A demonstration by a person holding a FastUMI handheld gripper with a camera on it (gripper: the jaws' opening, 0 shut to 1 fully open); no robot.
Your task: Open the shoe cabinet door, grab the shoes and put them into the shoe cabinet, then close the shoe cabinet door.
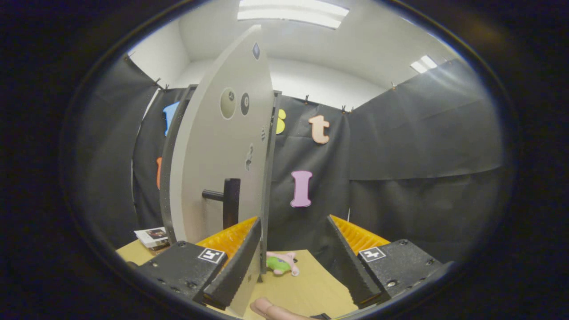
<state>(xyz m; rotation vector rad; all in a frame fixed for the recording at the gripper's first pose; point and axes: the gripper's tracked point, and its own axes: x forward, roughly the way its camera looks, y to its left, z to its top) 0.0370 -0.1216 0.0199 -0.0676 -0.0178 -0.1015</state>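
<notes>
Right now the gripper (293,258) has its two fingers spread wide apart, holding nothing between them. Its left finger (235,262) sits close against the lower edge of the shoe cabinet door (213,151), a pale grey panel standing swung out and seen nearly edge-on, though whether the finger actually touches it cannot be told. A black handle (226,200) juts from the door's face just above that finger. Beyond the fingers, on the tan table (311,289), lies a small green and pink shoe (281,263) (toy-like, low beside the door's bottom corner). A fingertip (266,307) shows at the near edge of the table, between the gripper's fingers. Left of the door, a printed booklet (153,235) rests on the table.
</notes>
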